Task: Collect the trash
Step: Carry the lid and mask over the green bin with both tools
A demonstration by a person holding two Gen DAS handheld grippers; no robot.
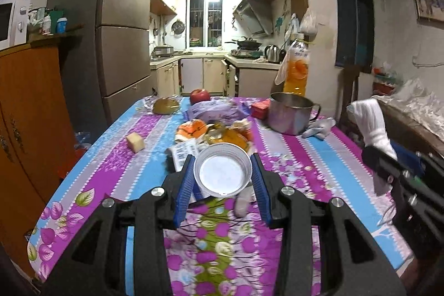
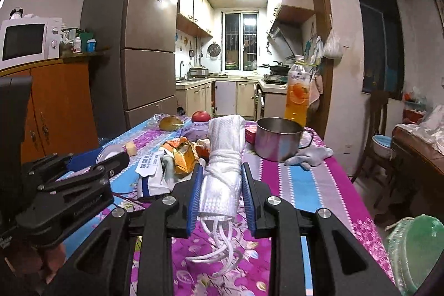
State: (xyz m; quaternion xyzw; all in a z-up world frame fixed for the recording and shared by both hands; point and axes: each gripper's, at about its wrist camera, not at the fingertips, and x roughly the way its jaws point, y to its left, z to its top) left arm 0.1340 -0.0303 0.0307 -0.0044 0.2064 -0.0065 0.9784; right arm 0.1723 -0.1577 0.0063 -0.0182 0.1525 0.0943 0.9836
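a: what's on the far left?

b: a white microwave [image 2: 25,42] on an orange cabinet [image 1: 27,107], then a tall fridge [image 1: 122,18]. the worktop [image 1: 305,157] has a purple and blue floral cloth.

a: and the left gripper [image 1: 222,174]?

b: its blue fingers [image 1: 184,185] are partly closed on a round metal lid [image 1: 222,175], pressing its rim on both sides, held above the worktop.

a: what lies past it?

b: a heap of wrappers [image 1: 213,133] mid-worktop, a cube of food [image 1: 135,142] to its left, an apple [image 1: 199,95] at the far edge.

a: the right gripper [image 2: 222,193]?

b: narrow gap, fingers [image 2: 195,193] clamped on a rolled white cloth bundle [image 2: 223,162] tied with cord, standing upright, loose cords hanging below.

a: further right?

b: a steel pot [image 2: 279,139], an orange drink bottle [image 2: 298,90] behind it, a grey glove [image 2: 309,156] beside the pot.
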